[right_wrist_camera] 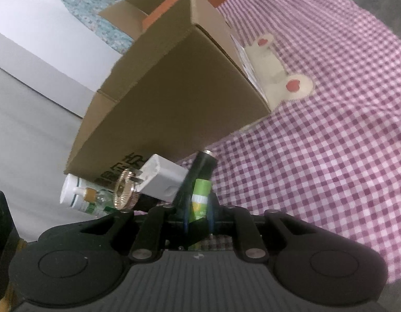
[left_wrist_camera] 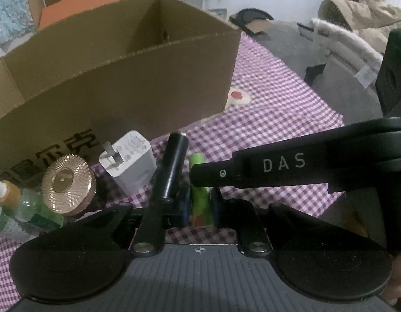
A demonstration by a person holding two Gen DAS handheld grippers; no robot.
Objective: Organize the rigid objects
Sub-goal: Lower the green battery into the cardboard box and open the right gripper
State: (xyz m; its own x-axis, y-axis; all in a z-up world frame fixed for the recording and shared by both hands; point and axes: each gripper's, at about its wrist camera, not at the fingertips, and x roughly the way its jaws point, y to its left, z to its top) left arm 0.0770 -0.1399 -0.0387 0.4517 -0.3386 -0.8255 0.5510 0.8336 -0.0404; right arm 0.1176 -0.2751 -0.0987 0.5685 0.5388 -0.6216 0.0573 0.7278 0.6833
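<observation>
Nearest each lens, narrow jaws flank the green cylindrical glue-stick-like tube (left_wrist_camera: 200, 202) lying on the purple-and-white checked cloth (right_wrist_camera: 317, 156): the left gripper (left_wrist_camera: 199, 206) looks closed onto it, and the right gripper (right_wrist_camera: 198, 214) brackets the same tube, though whether its blue pads press or merely touch I cannot tell. Lifting well probably means one grip only, kept level, clear of the black cylindrical torch (left_wrist_camera: 172, 166) just beside it, before carrying past the white plug charger (left_wrist_camera: 130, 161) into the open brown cardboard box (left_wrist_camera: 117, 78) beyond.
</observation>
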